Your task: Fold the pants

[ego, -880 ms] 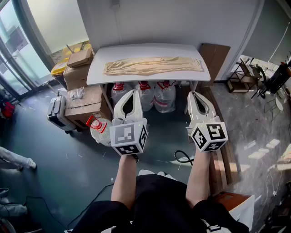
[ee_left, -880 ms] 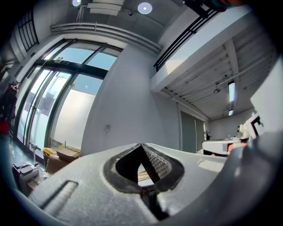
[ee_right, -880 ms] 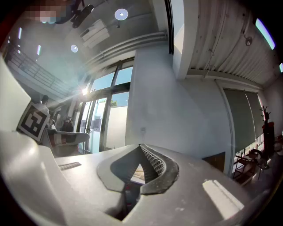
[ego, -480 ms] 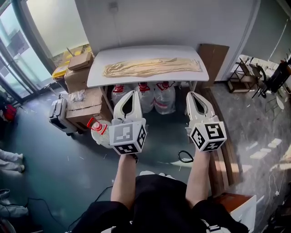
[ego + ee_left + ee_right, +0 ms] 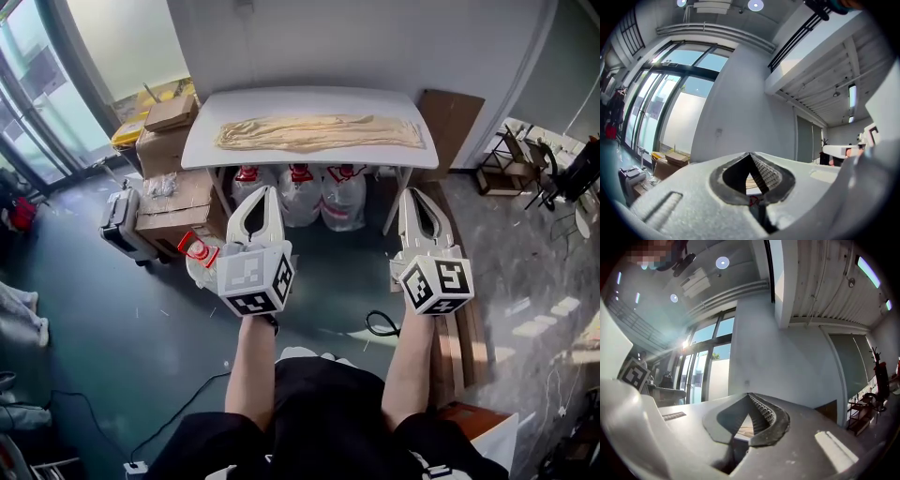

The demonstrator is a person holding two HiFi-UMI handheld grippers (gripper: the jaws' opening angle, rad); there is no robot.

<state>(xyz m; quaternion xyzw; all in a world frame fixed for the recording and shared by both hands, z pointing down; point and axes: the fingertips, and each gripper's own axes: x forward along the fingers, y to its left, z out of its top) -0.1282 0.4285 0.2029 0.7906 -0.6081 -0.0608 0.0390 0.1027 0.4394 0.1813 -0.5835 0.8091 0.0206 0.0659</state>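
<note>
The person is holding the left gripper [image 5: 264, 193] and the right gripper [image 5: 413, 195] out in front of the body. They are sitting side by side and well apart, both pointing forward and roughly level. The left forearm [image 5: 251, 370] and the right forearm [image 5: 409, 366] are reaching out bare and nearly parallel. The left marker cube [image 5: 253, 281] and the right marker cube [image 5: 437, 284] are sitting at the rear of the grippers, facing up toward the head. Both pairs of jaws are resting closed, tips meeting, empty.
</note>
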